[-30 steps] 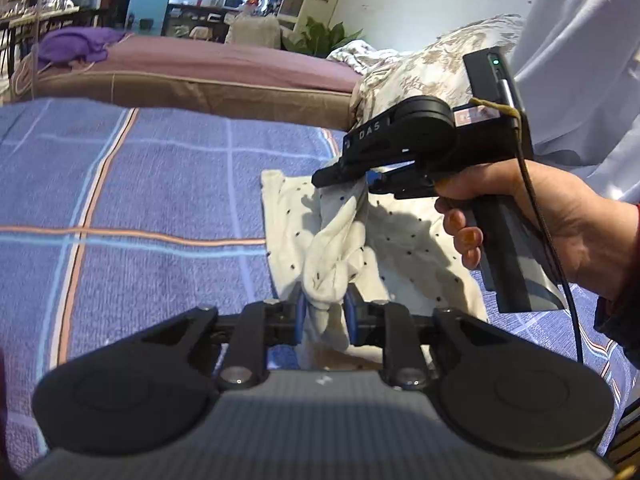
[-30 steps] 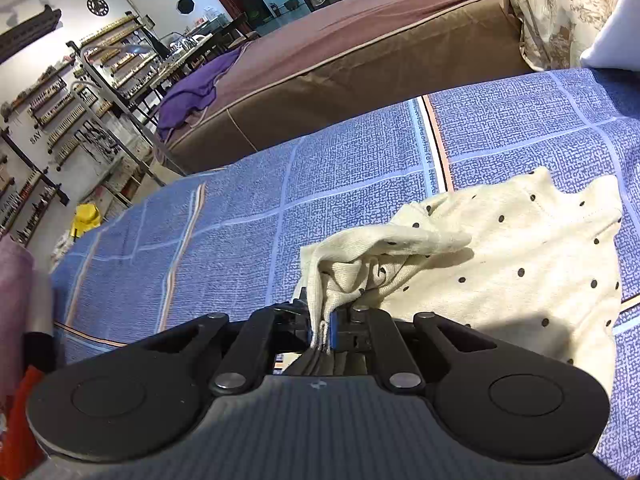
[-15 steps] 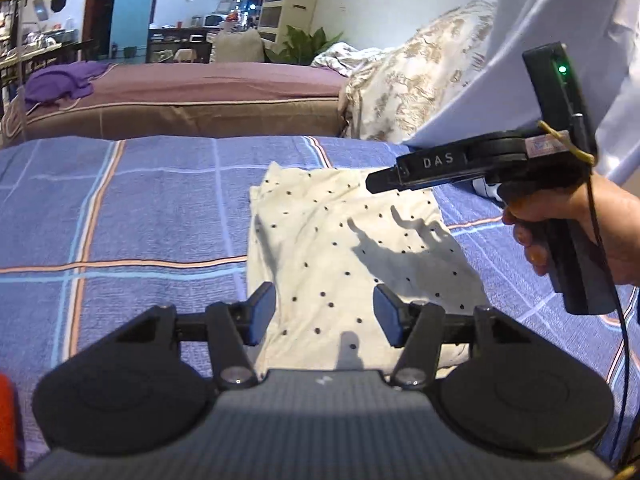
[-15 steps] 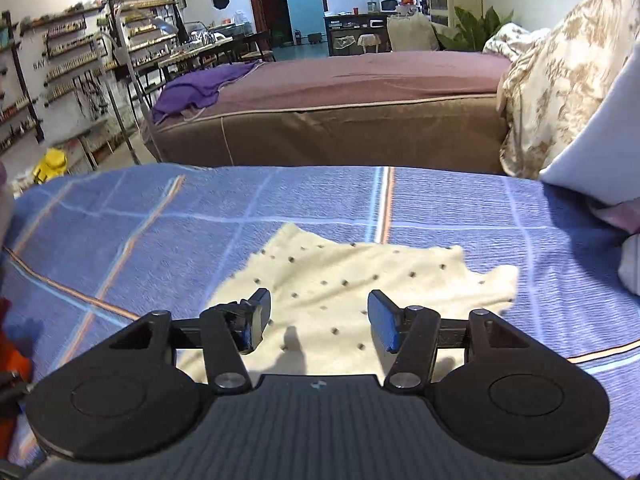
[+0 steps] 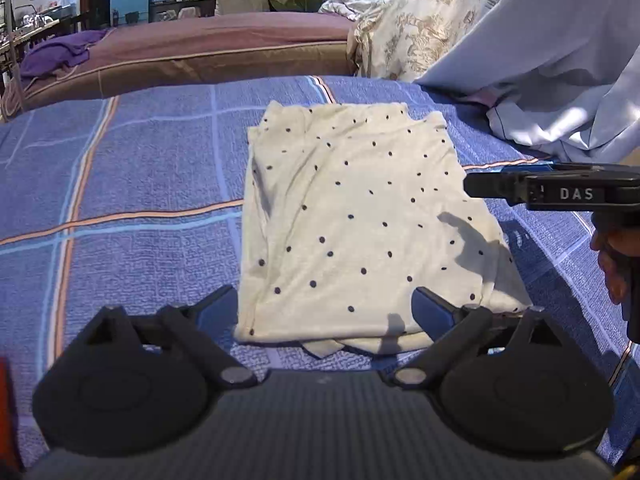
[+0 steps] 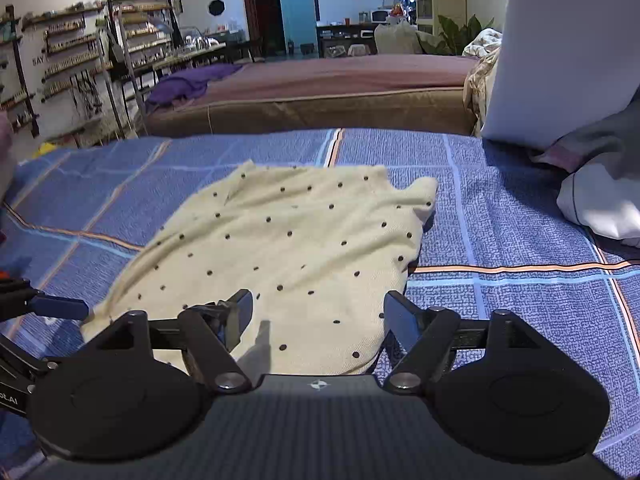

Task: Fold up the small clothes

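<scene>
The cream dotted garment [image 5: 360, 224] lay folded flat on the blue checked bedspread [image 5: 140, 200], roughly rectangular, with a small flap of cloth sticking out from under its near edge. In the right wrist view the same garment [image 6: 280, 256] showed a rumpled far right corner lifted slightly off the bedspread [image 6: 500, 220].

The left gripper [image 5: 324, 312] hung just above the near edge of the garment. Its jaws were opening and already stood wide apart. The garment lay below the gap, and neither blue pad pressed on it.

The right gripper [image 6: 318, 316] hovered over the near edge of the garment as well, its jaws opening to a wide spread, with nothing clamped between them. In the left wrist view the right gripper [image 5: 500, 184] reached in from the right side, level with the garment's right edge and clear of the cloth, held by a hand [image 5: 616, 264] at the frame's border.

A pale blue sheet [image 5: 560, 60] was heaped to the right of the garment, apart from it. A brown bed [image 6: 320, 92] stood beyond the bedspread.
</scene>
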### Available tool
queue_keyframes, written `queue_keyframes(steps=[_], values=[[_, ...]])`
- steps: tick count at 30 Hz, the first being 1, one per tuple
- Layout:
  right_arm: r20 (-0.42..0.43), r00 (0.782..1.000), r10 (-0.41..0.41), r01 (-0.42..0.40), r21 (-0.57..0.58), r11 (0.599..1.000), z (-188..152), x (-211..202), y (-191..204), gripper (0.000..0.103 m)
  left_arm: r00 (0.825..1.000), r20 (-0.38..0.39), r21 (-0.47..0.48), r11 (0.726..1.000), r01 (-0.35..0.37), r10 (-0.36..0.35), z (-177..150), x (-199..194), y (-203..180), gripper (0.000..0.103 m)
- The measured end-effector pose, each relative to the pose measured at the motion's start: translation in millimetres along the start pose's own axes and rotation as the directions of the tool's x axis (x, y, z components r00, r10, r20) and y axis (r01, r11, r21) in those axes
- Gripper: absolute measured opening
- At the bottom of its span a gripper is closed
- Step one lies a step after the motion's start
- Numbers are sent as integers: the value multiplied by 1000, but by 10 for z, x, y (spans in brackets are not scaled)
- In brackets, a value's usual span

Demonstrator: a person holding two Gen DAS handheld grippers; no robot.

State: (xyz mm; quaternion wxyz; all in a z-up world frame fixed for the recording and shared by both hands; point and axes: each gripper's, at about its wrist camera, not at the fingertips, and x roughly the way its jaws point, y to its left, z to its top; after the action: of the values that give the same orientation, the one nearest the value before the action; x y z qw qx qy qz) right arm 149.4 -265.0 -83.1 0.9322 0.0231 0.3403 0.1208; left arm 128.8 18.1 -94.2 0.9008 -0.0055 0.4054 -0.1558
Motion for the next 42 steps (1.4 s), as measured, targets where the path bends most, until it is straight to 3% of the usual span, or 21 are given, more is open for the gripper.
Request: queue_keyframes(steps=[3,6,9,12,16,20,27,28,29,30,31,33,34,37,42], values=[[16,1000,18,-19,53,998,-10,-174,-127,103,998,-16,-74,995,63,-64,23,-135,64,100],[-43,997,59,-48,232,971,-158,-202,-350,103,983,-47,-221,962,162,-176,-45,-154,170,100],[-61,983,172,-132,413,901,-403,-174,-518,103,955,-61,-395,885,245,-291,-204,-26,290,99],[-29,987,158,-123,500,857,-564,-155,-614,103,936,-58,-523,809,269,-348,-386,161,393,97],[27,981,191,-170,588,791,-637,-35,-776,103,931,34,-548,772,321,-362,-417,294,446,97],[45,975,217,-199,612,766,-531,159,-812,103,924,90,-589,728,351,-372,-279,553,500,93],[98,954,284,-279,645,712,-239,719,-840,103,915,112,-618,694,370,-388,33,977,491,68],[106,950,294,-290,650,703,-203,789,-844,101,916,113,-620,693,367,-384,50,1008,494,64],[110,949,295,-293,653,699,-172,847,-843,94,917,116,-625,690,365,-381,50,1035,501,53],[106,951,292,-287,658,696,-151,901,-833,74,919,115,-634,684,360,-377,39,1056,518,37],[102,949,299,-289,660,694,-148,938,-821,54,918,114,-643,676,360,-380,21,1077,531,32],[100,946,309,-296,663,688,-166,993,-792,33,912,116,-652,663,368,-393,-19,1082,556,27],[104,945,309,-297,665,685,-183,978,-786,27,913,117,-645,669,370,-392,-16,1063,548,26],[133,945,300,-313,634,707,-176,807,-726,20,912,130,-606,697,384,-389,33,920,509,24],[194,932,305,-359,599,716,9,373,-600,19,892,180,-549,710,441,-415,188,508,409,23]])
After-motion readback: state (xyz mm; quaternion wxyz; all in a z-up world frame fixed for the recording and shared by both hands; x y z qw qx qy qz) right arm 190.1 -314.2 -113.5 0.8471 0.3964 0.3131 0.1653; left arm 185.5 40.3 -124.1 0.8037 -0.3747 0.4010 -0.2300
